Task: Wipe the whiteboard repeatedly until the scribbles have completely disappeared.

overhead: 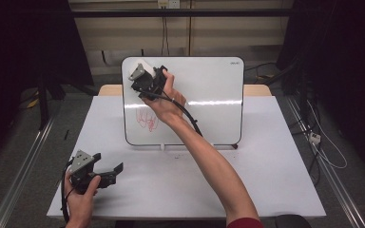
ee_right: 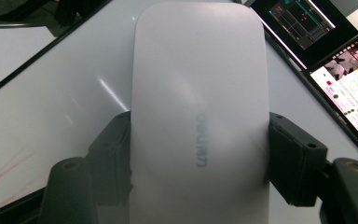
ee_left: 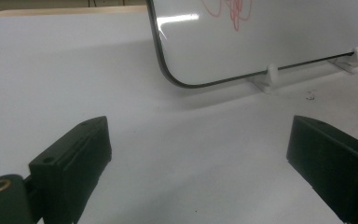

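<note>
Left tool parked low on worktop, jaws spread and empty; right tool pinching eraser across its width, flat against whiteboard, above red scribble, for wiping.

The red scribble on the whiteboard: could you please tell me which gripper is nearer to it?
Right. The right gripper is up at the whiteboard above the red scribble, holding a white eraser; the left gripper rests low on the table.

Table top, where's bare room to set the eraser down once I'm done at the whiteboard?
Free: the white table right of the forearm, in front of the whiteboard, and the strip left of the board. Crowded: the near-left corner, where the left gripper rests. The right gripper holds the eraser at the board.
</note>
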Available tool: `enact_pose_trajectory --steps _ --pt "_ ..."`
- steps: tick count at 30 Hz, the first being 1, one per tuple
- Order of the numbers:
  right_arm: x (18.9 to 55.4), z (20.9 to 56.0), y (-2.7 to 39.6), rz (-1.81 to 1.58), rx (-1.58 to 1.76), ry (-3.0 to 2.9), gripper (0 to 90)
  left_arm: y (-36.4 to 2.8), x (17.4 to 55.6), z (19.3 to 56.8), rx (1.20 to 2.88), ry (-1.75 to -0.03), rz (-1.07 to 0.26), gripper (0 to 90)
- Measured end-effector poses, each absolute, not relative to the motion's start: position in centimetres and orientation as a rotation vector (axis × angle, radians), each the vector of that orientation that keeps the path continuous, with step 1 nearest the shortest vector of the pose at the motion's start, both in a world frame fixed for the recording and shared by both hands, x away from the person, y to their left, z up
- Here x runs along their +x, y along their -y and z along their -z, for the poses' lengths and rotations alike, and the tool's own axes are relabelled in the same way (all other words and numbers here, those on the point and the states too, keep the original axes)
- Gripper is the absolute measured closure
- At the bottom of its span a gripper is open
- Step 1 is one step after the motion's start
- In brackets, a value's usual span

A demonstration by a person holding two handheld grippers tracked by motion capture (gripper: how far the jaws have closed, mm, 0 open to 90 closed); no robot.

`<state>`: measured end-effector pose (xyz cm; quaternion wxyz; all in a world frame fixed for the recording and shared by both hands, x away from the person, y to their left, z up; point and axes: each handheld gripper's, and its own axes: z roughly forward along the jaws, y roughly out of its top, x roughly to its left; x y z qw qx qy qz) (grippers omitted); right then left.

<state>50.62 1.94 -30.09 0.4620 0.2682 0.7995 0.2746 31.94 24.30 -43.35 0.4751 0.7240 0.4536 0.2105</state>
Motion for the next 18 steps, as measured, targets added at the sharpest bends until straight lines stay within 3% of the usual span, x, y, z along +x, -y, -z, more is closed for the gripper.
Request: enact_pose_trajectory --steps 18 --pt "49.5 31.5 -1.9 -0.66 0.63 -1.978 31.7 -24.1 31.9 43.3 1.774 -1.105 -0.521 6.3"
